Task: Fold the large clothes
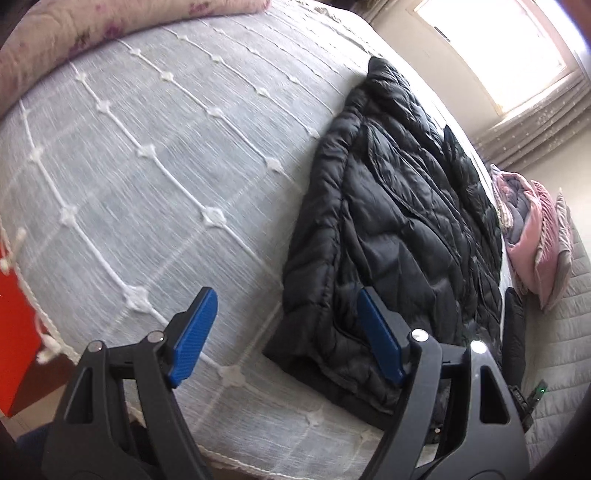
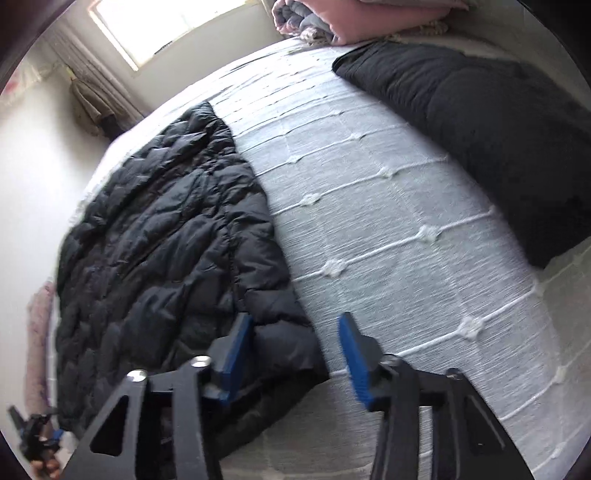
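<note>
A black quilted puffer jacket (image 1: 399, 229) lies flat on the grey bedspread (image 1: 166, 166); it also shows in the right wrist view (image 2: 166, 251). My left gripper (image 1: 288, 332) is open and empty, just above the jacket's near left edge. My right gripper (image 2: 295, 354) is open and empty, over the jacket's near right corner, with its left finger above the fabric. The left gripper also shows small at the lower left of the right wrist view (image 2: 37, 439).
A second dark folded garment (image 2: 487, 140) lies on the bedspread (image 2: 388, 229) at the right. Pink and grey folded blankets (image 1: 532, 236) are stacked beyond the jacket. A floral pillow (image 1: 74, 33) lies at the far left. A red object (image 1: 14, 332) stands beside the bed.
</note>
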Action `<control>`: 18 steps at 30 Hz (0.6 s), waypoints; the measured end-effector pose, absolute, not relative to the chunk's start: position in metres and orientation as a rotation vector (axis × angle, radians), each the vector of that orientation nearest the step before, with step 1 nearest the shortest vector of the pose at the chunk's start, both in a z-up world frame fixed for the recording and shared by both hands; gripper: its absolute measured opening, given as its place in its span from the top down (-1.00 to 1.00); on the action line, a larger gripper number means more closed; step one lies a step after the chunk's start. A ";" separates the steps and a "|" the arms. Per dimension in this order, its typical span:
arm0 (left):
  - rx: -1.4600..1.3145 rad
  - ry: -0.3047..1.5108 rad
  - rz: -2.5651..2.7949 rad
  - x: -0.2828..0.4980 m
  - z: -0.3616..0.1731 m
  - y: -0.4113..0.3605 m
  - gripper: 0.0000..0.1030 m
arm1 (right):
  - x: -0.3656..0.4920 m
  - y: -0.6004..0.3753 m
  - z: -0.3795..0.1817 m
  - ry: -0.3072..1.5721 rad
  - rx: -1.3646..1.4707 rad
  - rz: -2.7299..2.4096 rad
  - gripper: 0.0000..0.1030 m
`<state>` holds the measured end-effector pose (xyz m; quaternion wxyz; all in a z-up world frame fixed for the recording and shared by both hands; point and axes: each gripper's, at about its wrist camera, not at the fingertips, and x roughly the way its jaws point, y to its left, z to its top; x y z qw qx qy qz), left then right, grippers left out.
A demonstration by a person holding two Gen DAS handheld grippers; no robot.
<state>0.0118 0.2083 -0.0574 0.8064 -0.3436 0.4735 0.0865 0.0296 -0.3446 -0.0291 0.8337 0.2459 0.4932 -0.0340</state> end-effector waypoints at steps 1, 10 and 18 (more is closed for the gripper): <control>-0.744 1.017 0.167 0.013 -0.059 0.206 -0.52 | 0.029 -0.343 -0.031 1.050 0.532 -0.054 0.38; -0.741 1.018 0.140 0.016 -0.061 0.196 -0.45 | 0.014 -0.330 -0.021 1.021 0.494 -0.062 0.88; -0.782 1.015 0.164 0.005 -0.068 0.217 -0.20 | 0.019 -0.327 -0.025 1.046 0.465 -0.104 0.89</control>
